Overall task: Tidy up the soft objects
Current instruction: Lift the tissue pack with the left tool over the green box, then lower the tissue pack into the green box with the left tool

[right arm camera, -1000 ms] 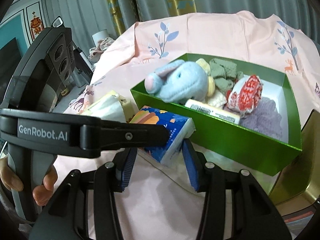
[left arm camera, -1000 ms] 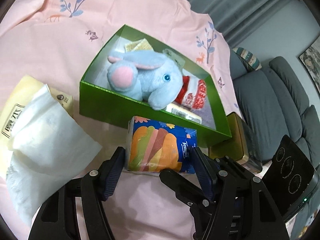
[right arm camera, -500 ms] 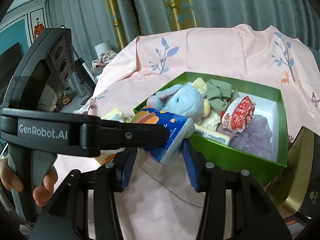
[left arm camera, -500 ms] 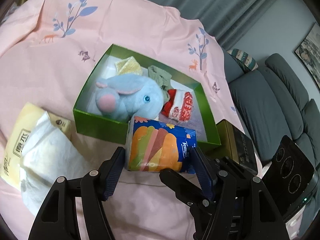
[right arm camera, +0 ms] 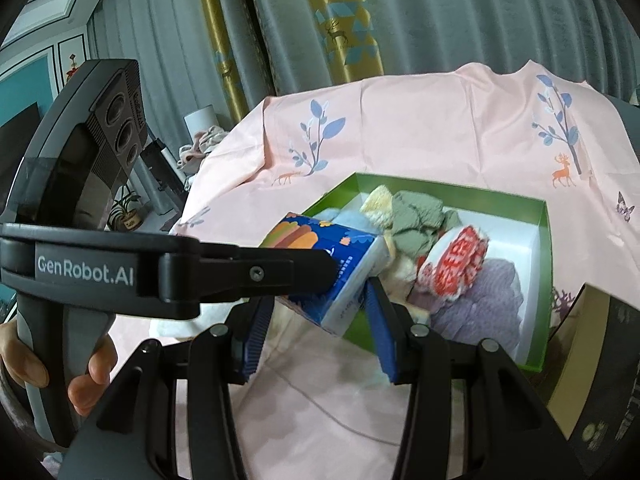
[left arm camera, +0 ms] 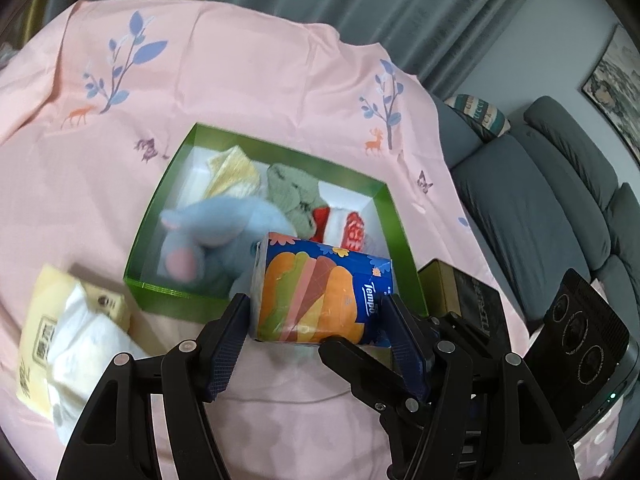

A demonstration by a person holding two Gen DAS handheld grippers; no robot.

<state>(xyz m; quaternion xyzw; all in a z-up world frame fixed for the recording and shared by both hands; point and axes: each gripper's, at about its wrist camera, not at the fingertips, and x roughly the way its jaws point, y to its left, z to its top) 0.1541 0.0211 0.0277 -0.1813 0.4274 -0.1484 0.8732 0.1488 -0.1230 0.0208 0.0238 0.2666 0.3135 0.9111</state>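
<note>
Left gripper (left arm camera: pixel 316 322) clamps a tissue pack (left arm camera: pixel 320 292) above the near edge of the green box (left arm camera: pixel 256 300).

The pack, blue with orange and green print, is pinched at both ends between the left gripper's blue pads and hangs over the box's front wall and the pink cloth (left arm camera: pixel 248 76) that covers the bench. In the box lie a blue plush elephant (left arm camera: pixel 224 228), a green knit piece (left arm camera: pixel 292 190), a yellow cloth (left arm camera: pixel 234 172), a red-and-white sock (right arm camera: pixel 456 264) and a purple knit (right arm camera: pixel 484 300). The right gripper (right arm camera: pixel 316 330) is spread wide, holding nothing; its pads sit just below the pack. A yellow tissue packet (left arm camera: pixel 68 336) with a loose white sheet lies on the cloth left of the box. A gold tin (left arm camera: pixel 460 292) touches the box's right corner.
</note>
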